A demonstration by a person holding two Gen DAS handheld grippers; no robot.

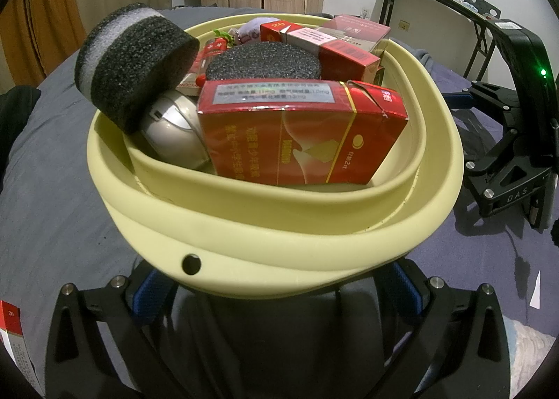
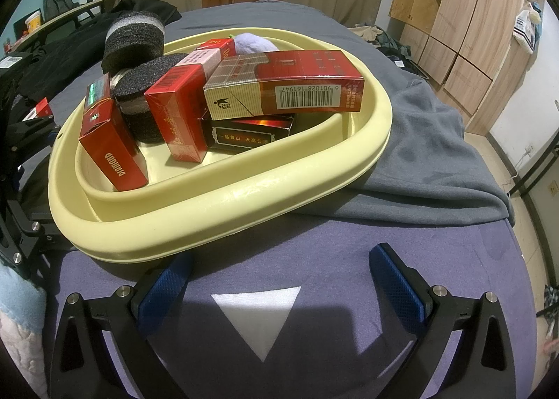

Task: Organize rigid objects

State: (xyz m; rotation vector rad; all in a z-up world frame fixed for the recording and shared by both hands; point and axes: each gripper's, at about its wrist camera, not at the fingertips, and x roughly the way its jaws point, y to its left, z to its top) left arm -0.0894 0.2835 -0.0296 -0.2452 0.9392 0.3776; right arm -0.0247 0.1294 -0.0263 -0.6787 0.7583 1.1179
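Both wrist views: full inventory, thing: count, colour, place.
basin: 1, pale yellow, on the bed
cigarette packs: at least 5, mostly red, one dark, piled in the basin
loose pack: 1, red and white, on the bed outside the basin
foam rolls: 2, black and grey, one on the rim, one inside
mouse: 1, silver, in the basin
plush thing: 1, lilac, at the far side of the basin
blanket: 1, grey, under the basin
left gripper: open, at the basin's near wall
right gripper: open, empty

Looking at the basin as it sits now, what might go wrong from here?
The foam roll leans over the basin rim and may tumble out if it is jostled. The barcoded box lies atop other boxes and could slide. One box is outside, beside the left claw, easily missed.
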